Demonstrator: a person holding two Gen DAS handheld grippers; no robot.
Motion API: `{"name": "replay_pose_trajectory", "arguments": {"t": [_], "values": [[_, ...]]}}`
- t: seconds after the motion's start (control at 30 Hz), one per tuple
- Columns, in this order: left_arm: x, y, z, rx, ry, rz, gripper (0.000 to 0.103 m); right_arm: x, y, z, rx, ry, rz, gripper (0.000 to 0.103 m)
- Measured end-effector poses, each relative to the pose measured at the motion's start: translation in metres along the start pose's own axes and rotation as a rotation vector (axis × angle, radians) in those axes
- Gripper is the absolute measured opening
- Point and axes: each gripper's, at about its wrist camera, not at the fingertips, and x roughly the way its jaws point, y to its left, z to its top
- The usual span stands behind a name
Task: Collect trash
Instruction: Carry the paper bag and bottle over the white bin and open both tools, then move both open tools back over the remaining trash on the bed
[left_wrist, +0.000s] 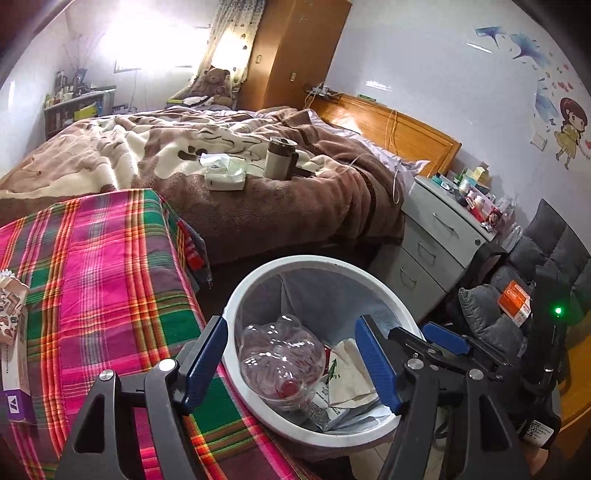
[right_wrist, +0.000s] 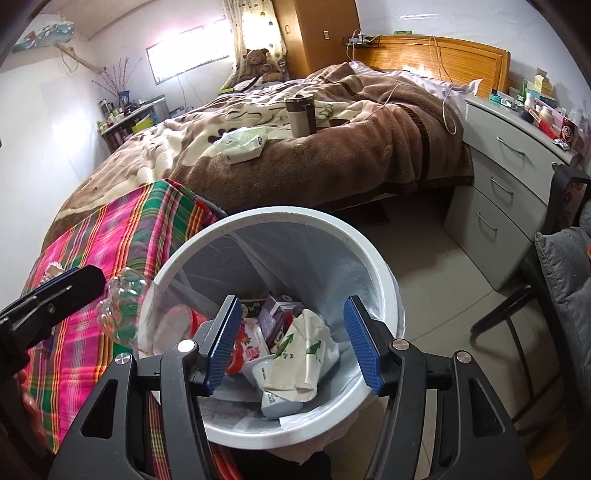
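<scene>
The left gripper (left_wrist: 295, 365) hangs over the white trash bin (left_wrist: 236, 295) with its blue fingers (left_wrist: 376, 365) spread wide. A crushed clear plastic bottle (left_wrist: 282, 360) sits between them, but neither pad appears to touch it; in the right wrist view the bottle (right_wrist: 122, 310) shows at the bin's left rim, seemingly falling, though I cannot tell whether anything supports it. The right gripper (right_wrist: 291, 343) is likewise wide open and empty, poised above the bin's mouth (right_wrist: 384, 280).

Judging by the contents, the collecting is well along: a purple drink carton (right_wrist: 275, 317), a crumpled printed paper wrapper (right_wrist: 301, 354) and other packaging already lie inside the liner. What may remain is a patterned box (left_wrist: 13, 332) at the left edge of the plaid-covered surface (left_wrist: 103, 280), and possibly the tissue pack (left_wrist: 225, 175) on the bed's near edge, if these count as trash.
</scene>
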Motion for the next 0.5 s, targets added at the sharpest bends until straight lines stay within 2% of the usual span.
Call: {"name": "replay_pose_trajectory", "arguments": {"t": [0.27,0.5], "values": [[-0.016,0.005,0.009,-0.003,-0.047,0.017,0.071,-0.006,-0.002,0.002,0.027,-0.019,0.006,0.059],[-0.031,0.009,0.005,0.003,-0.058,0.037,0.071,-0.019,0.001,0.002,0.025,-0.059,0.036,0.059]]}}
